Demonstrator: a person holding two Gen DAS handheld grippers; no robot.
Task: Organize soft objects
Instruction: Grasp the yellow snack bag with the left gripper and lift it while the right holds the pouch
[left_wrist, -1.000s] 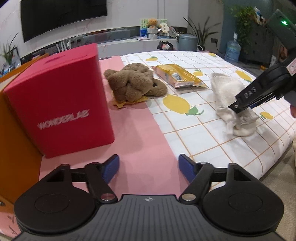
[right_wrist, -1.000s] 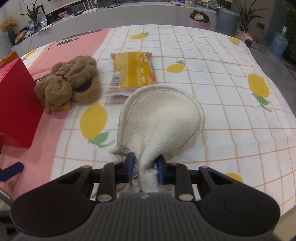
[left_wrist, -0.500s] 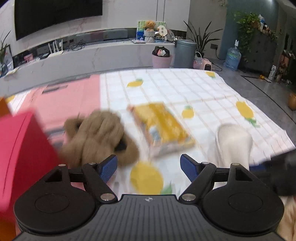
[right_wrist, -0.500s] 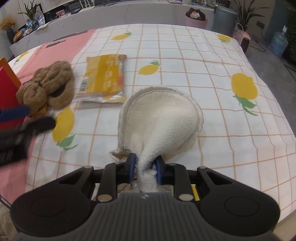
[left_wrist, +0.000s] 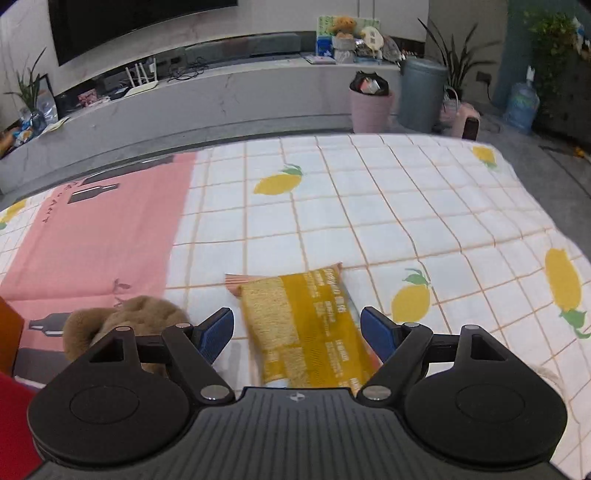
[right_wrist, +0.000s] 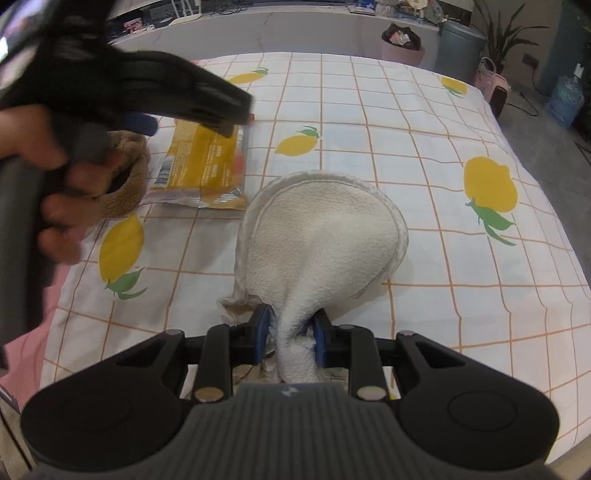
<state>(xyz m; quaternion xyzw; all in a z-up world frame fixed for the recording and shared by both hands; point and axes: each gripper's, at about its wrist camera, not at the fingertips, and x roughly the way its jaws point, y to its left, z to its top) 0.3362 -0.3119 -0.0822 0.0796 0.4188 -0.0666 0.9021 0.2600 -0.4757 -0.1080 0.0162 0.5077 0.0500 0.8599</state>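
Now left gripper (left_wrist: 297, 328) jaws wide, yellow packet (left_wrist: 310, 332) between, apparently untouched. Right gripper (right_wrist: 291, 332) pinches white cloth (right_wrist: 325, 236) on sheet (right_wrist: 424, 147); brown plush (left_wrist: 125, 317) at packet's 9 o'clock.

The near end of the yellow printed snack packet (left_wrist: 310, 332) is hidden behind the left gripper's body. The brown plush toy (left_wrist: 125, 321) is partly covered by it. The red box (left_wrist: 14, 424) is cut off by the left edge. The cream fleece pouch's (right_wrist: 325, 240) gathered end is concealed below the right gripper's jaws.
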